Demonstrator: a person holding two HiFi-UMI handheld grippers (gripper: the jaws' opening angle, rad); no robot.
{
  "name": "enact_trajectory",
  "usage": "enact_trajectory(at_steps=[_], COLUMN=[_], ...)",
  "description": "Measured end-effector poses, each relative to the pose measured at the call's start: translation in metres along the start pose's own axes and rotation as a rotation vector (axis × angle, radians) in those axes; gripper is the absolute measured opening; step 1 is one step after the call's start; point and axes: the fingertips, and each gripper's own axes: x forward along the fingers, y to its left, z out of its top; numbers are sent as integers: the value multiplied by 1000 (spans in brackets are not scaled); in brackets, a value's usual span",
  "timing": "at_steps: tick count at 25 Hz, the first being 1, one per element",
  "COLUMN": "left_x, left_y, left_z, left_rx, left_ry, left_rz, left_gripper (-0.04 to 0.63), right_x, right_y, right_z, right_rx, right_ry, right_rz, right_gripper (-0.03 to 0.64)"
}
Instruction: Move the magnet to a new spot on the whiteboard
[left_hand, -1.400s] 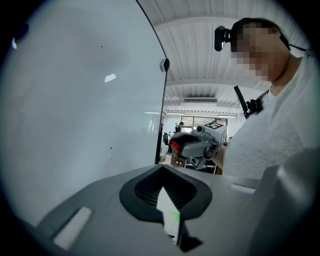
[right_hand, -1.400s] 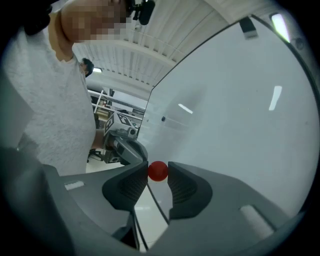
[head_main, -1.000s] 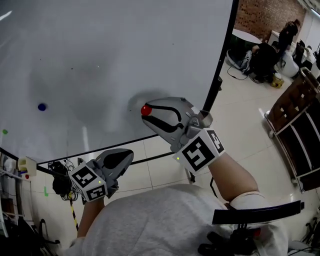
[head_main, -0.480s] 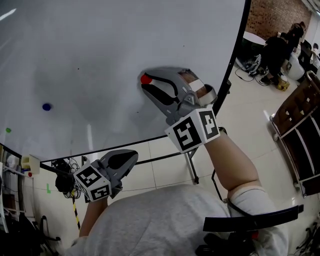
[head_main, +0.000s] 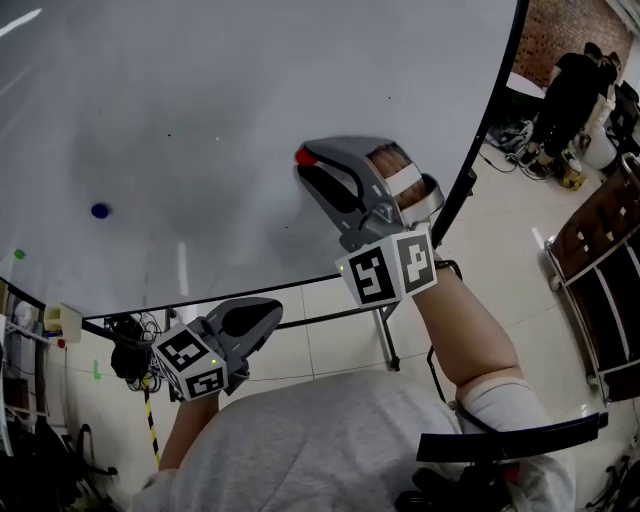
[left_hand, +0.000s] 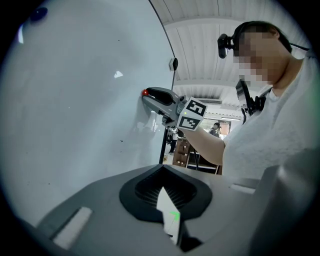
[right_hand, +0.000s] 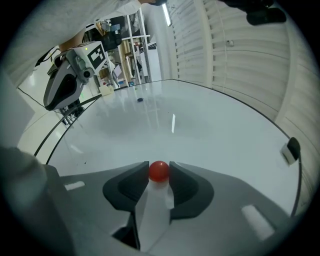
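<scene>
A small red magnet (head_main: 304, 157) sits between the tips of my right gripper (head_main: 306, 163), up against the whiteboard (head_main: 200, 90) in its lower right part. The jaws are closing and both pads touch the magnet (right_hand: 159, 171) in the right gripper view. From the left gripper view the red magnet (left_hand: 145, 92) shows at the board's surface. My left gripper (head_main: 262, 318) hangs below the board's bottom edge, shut and holding nothing.
A blue magnet (head_main: 100, 211) and a green one (head_main: 18, 254) stick to the board at the left. The board's black frame (head_main: 480, 140) runs down the right side. A wooden rack (head_main: 600, 260) and seated people (head_main: 575, 85) are on the tiled floor at the right.
My right gripper has carried the red magnet upward along the board, away from the bottom edge. The left gripper has stayed low.
</scene>
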Motion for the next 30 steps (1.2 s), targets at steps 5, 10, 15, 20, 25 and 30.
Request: enact_trajectory(at_steps=[5, 10, 15, 20, 25, 30], left_x=[4, 5, 14, 23, 29, 29], left_y=[-1, -11, -27, -48, -63, -73], left_z=[4, 9, 3, -15, -29, -40], left_rx=[0, -2, -23, -73, -104, -113], left_ry=[-3, -12, -19, -3, 3, 22], left_rz=[3, 17, 39, 66, 85, 49], left_gripper=[-12, -12, -12, -12, -12, -12], right_x=[0, -16, -55, -113, -168, -199], right_y=[3, 2, 34, 98, 161, 195], right_z=[1, -4, -24, -37, -33, -2], right_rx=[38, 188, 575, 967, 1308, 1569], right_ry=[-2, 4, -43, -72, -49, -90], right_rz=[38, 75, 224, 424, 639, 722], right_gripper=[155, 175, 154, 122, 114, 114])
